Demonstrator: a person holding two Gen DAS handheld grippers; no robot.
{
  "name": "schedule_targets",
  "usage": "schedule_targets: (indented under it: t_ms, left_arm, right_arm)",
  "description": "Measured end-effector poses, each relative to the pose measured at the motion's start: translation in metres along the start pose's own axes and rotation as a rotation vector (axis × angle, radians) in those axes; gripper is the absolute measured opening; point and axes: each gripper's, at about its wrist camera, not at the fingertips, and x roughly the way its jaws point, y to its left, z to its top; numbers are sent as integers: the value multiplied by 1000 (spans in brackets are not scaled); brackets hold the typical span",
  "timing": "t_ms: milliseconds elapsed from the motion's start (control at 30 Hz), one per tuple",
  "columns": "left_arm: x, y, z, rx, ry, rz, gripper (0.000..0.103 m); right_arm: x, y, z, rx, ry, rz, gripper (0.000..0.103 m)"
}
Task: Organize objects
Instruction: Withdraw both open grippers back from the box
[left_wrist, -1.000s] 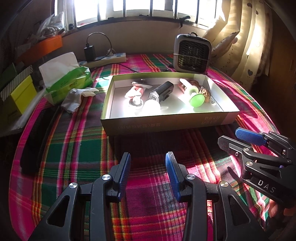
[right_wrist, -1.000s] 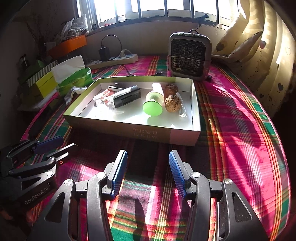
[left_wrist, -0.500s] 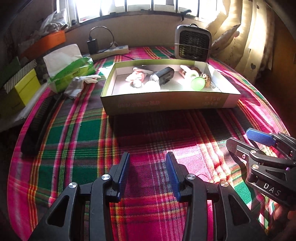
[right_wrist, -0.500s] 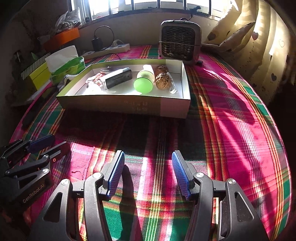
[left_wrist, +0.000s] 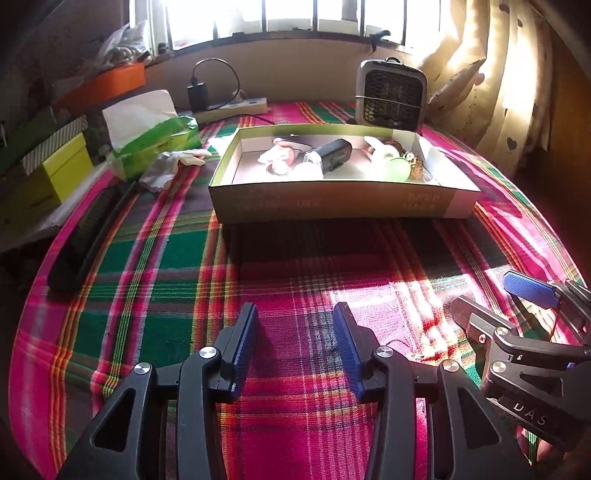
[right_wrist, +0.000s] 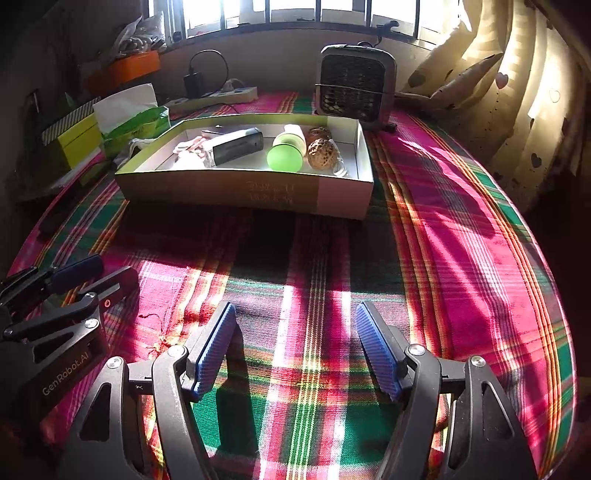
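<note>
Plaid cloth (right_wrist: 461, 240), filled box (right_wrist: 236, 188), both claws opening, empty.

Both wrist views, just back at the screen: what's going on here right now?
A person holds both grippers low over the plaid cloth, short of the shallow cardboard box. The left gripper and right gripper are empty, and their jaws have just been opening. The box holds a black device, a green-capped bottle, two walnuts and some pinkish-white items. A tissue pack lies outside, to the box's left.
</note>
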Motion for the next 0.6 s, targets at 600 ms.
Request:
schedule_targets:
  t_ms: [600]
  left_arm:
    - [-1, 0, -1, -1, 0, -2, 41]
  right_arm:
    - [-3, -1, -5, 11, -13, -7, 72]
